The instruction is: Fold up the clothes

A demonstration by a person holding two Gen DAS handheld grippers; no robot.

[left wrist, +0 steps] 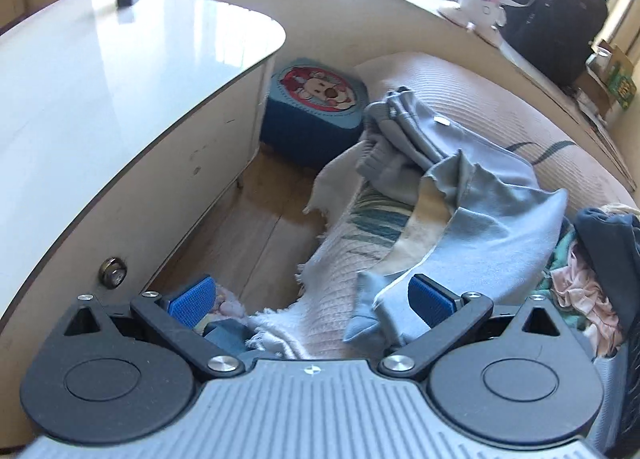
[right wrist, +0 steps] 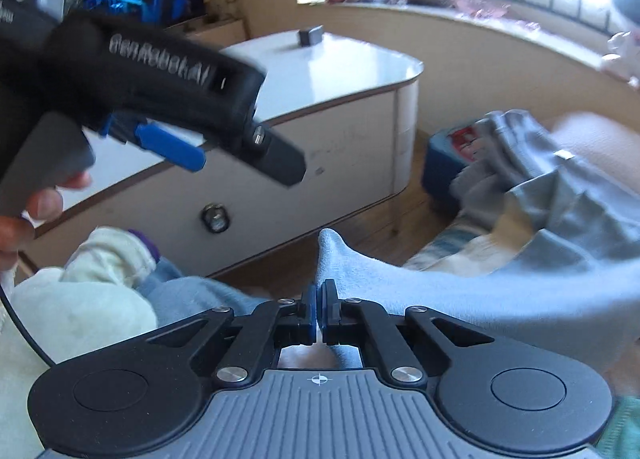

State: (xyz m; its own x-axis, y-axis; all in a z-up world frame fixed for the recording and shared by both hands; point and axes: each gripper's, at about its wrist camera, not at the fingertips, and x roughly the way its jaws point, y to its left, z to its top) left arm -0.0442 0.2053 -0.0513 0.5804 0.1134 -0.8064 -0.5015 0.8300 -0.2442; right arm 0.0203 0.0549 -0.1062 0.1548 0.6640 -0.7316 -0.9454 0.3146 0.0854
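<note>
Right wrist: hand-held gripper pinching blue garment

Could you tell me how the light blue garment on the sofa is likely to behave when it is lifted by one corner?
The light blue garment looks floppy: it lies crumpled in soft folds, so it will probably drape and hang. Where the right gripper pinches it, the cloth sags away, suggesting little stiffness. It seems thick and fleecy, so unlikely to slip from the pads.

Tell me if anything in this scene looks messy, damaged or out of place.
The light blue garment lies crumpled and twisted across the sofa, not flat. The knitted throw beneath it has a ragged, frayed edge hanging off the seat. More clothes are heaped at the right. Nothing looks spilled.
</note>
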